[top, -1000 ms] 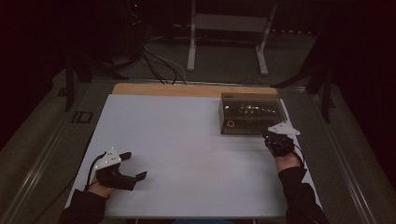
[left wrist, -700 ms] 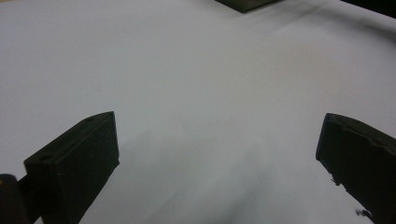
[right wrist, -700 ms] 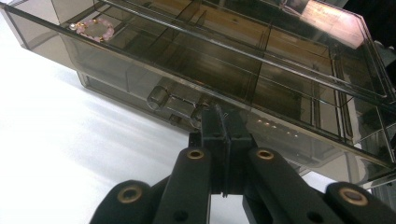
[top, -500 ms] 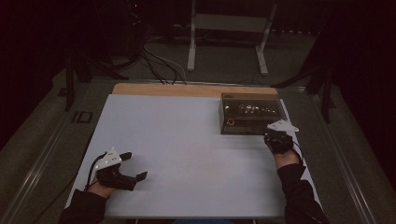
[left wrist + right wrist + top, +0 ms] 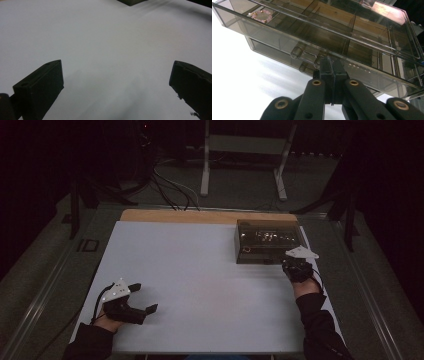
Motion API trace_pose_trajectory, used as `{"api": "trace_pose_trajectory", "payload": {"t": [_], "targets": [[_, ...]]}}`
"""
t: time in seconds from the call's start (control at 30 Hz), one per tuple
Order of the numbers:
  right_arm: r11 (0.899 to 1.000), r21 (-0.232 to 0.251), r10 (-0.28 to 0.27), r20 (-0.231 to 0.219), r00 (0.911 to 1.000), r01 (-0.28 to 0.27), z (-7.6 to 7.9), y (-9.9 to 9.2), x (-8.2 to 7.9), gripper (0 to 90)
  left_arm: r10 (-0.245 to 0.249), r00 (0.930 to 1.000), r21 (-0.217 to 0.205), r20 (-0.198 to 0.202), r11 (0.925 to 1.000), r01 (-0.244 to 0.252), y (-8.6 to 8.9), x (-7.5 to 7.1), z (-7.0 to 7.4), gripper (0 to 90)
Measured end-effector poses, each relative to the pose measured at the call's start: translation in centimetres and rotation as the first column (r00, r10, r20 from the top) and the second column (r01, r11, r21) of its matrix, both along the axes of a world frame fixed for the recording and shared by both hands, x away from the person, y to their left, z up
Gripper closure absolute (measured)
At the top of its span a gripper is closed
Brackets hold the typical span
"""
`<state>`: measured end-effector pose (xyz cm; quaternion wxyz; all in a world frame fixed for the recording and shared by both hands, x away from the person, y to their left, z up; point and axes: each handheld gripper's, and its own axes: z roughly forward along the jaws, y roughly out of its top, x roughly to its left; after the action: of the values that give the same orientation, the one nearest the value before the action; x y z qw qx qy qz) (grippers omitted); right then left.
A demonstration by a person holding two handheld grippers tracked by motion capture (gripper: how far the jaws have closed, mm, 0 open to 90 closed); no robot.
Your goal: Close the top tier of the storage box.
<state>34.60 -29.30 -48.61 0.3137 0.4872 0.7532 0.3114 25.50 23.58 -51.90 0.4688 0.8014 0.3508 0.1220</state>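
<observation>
1. High view: smoky clear drawer box [image 5: 269, 241] sits at the far right of the white table [image 5: 200, 270]; right gripper [image 5: 294, 265] is right at its front face, left gripper [image 5: 142, 298] rests near the front left corner, well apart, likely parked out of the way
2. Left gripper view: jaws stand wide, nothing between them, just bare table; box corner [image 5: 131, 2] far off at the top edge
3. Right gripper view: jaws pressed together, tips at the lower drawer's small knob [image 5: 308, 57], probably to pull it; whether they pinch it, cannot tell; pink bead bracelet [image 5: 261, 15] lies in a top compartment
</observation>
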Motion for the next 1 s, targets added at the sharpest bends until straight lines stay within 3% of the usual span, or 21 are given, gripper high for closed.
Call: {"api": "trace_pose_trajectory", "payload": {"t": [1.0], "targets": [[1.0,-0.001,-0.012,-0.004,0.9999,0.012,0.0,0.1,1.5,90.0,0.001,1.0,0.008,0.003,1.0,-0.001,0.0,0.0,0.0,0.9]]}}
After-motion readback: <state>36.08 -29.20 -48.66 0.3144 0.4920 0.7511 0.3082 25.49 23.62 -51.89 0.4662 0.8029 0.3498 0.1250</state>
